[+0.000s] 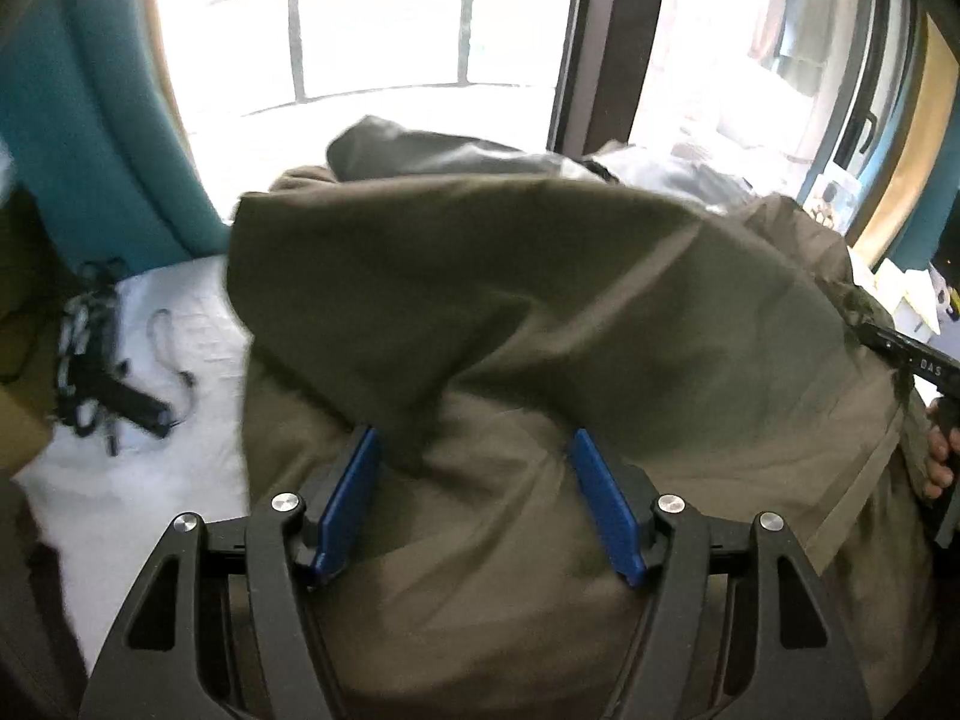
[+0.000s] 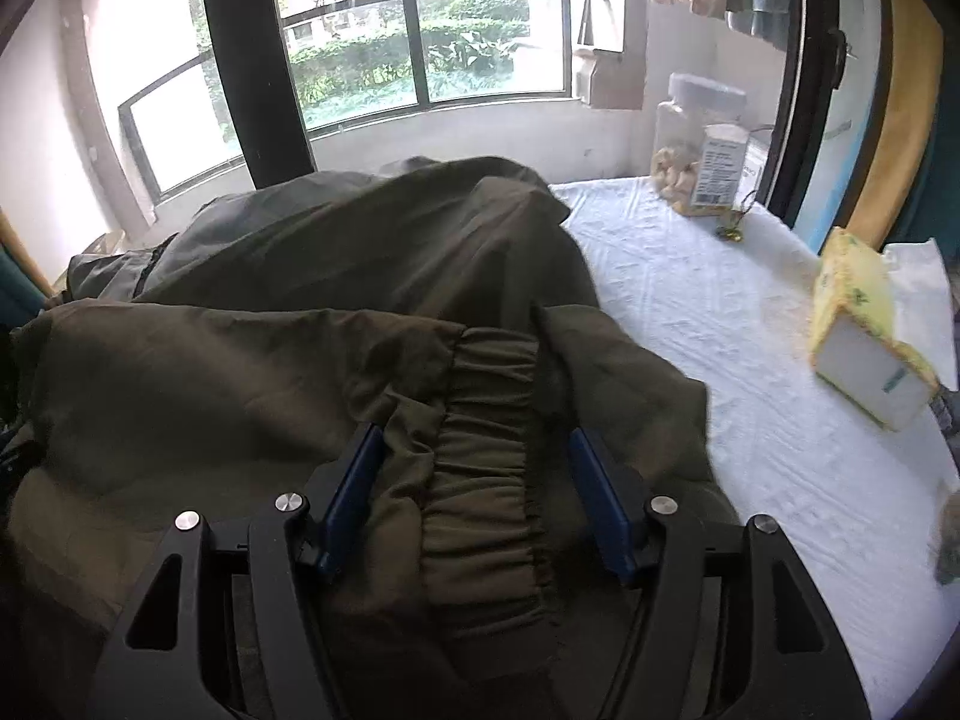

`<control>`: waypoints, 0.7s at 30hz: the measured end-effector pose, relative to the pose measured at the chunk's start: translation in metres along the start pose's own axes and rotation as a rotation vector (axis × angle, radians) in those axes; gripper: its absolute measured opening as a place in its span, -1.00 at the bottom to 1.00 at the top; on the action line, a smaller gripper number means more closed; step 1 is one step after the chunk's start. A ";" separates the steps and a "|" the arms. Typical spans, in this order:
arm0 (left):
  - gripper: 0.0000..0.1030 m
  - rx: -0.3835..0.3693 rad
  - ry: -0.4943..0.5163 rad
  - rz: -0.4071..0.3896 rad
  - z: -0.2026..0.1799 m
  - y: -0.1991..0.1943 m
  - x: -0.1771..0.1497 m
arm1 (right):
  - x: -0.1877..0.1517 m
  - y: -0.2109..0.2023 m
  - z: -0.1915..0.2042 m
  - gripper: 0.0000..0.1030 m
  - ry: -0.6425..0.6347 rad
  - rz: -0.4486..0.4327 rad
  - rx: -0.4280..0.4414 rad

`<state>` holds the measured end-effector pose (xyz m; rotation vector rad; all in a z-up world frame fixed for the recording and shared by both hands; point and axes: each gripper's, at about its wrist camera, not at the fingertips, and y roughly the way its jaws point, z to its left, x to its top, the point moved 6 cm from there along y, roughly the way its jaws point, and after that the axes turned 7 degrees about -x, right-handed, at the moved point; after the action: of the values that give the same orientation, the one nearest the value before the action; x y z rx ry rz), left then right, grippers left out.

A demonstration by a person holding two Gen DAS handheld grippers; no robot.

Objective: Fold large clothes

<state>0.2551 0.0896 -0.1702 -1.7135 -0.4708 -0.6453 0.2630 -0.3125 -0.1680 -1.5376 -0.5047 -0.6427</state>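
A large olive-green jacket (image 1: 540, 312) lies bunched on a white-covered table (image 1: 180, 324). My left gripper (image 1: 474, 450) is open, its blue pads (image 1: 348, 498) wide apart over a fold of the jacket. My right gripper (image 2: 474, 450) is also open, its blue pads (image 2: 600, 498) on either side of the jacket's elastic ribbed cuff (image 2: 486, 456). The jacket (image 2: 336, 276) fills the left and middle of the right wrist view. The other gripper's black body (image 1: 924, 360) and a hand show at the left view's right edge.
A black strap with buckles (image 1: 102, 372) lies on the table left of the jacket. On the right stand a plastic jar of snacks (image 2: 696, 150), a small box (image 2: 720, 174) and a yellow tissue pack (image 2: 864, 336). Windows and a teal curtain (image 1: 78, 120) lie behind.
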 end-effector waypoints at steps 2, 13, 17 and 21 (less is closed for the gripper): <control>0.38 0.009 -0.007 -0.023 0.001 -0.017 -0.002 | -0.001 -0.011 -0.002 0.25 -0.005 -0.011 -0.007; 0.38 0.037 -0.075 -0.124 0.013 -0.098 -0.034 | -0.013 -0.073 -0.015 0.25 -0.011 -0.091 -0.021; 0.38 0.057 -0.104 -0.139 0.016 -0.121 -0.056 | -0.021 -0.097 -0.020 0.25 -0.018 -0.120 -0.014; 0.38 0.062 -0.139 -0.146 0.016 -0.137 -0.079 | -0.029 -0.112 -0.019 0.25 -0.036 -0.137 -0.008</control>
<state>0.1124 0.1396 -0.1209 -1.6821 -0.7126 -0.6116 0.1653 -0.3219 -0.1040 -1.5334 -0.6402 -0.7235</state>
